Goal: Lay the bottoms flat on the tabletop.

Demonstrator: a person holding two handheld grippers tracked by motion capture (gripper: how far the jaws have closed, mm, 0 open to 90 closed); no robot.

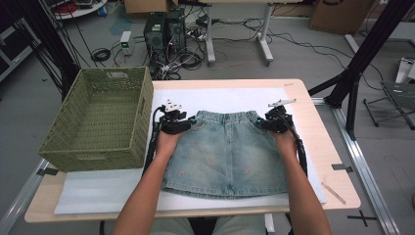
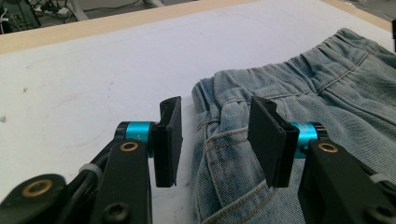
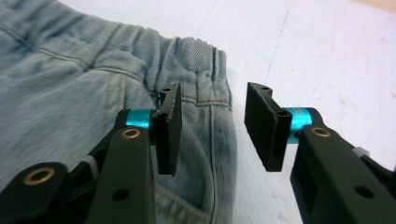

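A light blue denim skirt (image 1: 225,152) lies flat on the white mat (image 1: 98,196), waistband toward the far side. My left gripper (image 1: 189,120) sits at the skirt's left waist corner and my right gripper (image 1: 261,122) at the right one. In the left gripper view, the left gripper (image 2: 217,140) stands open, with the skirt's (image 2: 224,154) pocket edge bunched between the pads but not pinched. In the right gripper view, the right gripper (image 3: 212,128) is open too. The skirt's (image 3: 93,84) elastic waist corner lies between its jaws, with a gap to the right pad (image 3: 264,126).
A green woven basket (image 1: 88,159) stands at the table's left edge, close to my left forearm. A small pale stick (image 1: 335,192) lies near the wooden table's (image 1: 325,147) front right corner. Black frame posts (image 1: 362,58) and floor cables stand beyond the table.
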